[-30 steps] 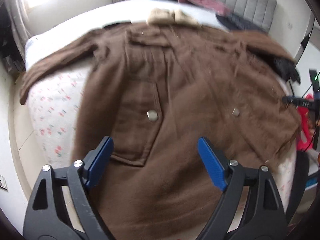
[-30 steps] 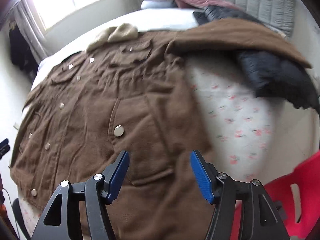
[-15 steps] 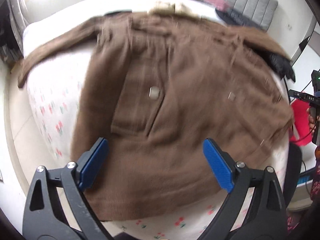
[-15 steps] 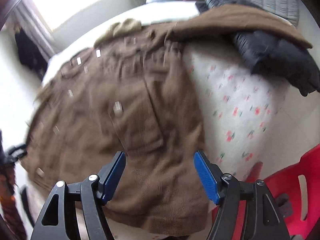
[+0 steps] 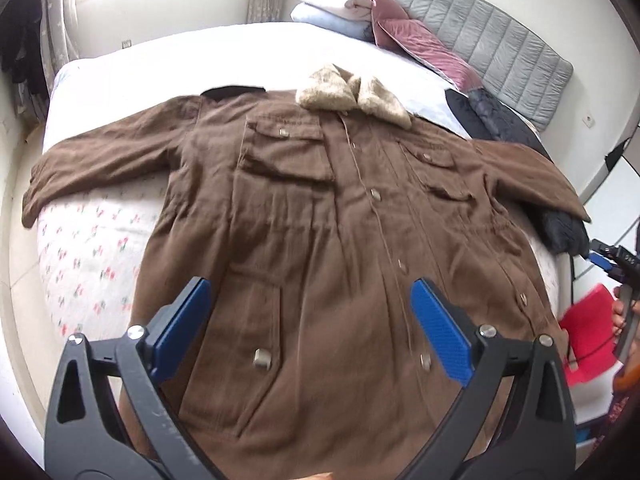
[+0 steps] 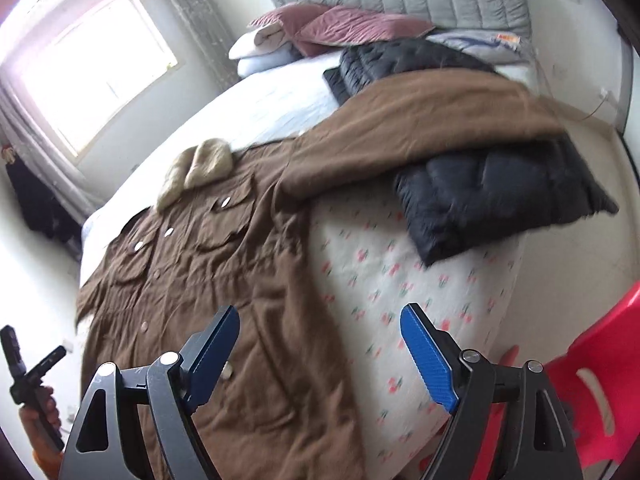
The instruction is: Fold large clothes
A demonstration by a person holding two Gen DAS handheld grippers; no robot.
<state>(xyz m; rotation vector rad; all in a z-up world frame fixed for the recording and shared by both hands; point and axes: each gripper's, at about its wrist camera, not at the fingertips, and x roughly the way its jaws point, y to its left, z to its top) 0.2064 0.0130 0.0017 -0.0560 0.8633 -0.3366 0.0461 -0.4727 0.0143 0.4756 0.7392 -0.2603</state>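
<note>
1. The left black two-finger gripper with blue ribbed pads (image 5: pixel 310 320) is held with its jaws spread wide, nothing gripped between them.
2. The right black two-finger gripper with blue ribbed pads (image 6: pixel 320 350) is likewise held wide apart and empty.

Place: a home bedroom.
Bed: a wide mattress in white floral-print sheet (image 5: pixel 88 256) fills the view.
Headboard: grey quilted padded panel (image 5: pixel 492 48) at 1 o'clock.
Bedding: folded white and pale-blue pillows (image 5: pixel 332 12) and a dusty-pink quilted cover (image 5: pixel 420 48) at 12 o'clock.
Window: bright curtained window (image 6: pixel 96 68) at 10 o'clock in the right wrist view.
Seat: red plastic chair (image 6: pixel 592 384) at 4 o'clock.
</note>
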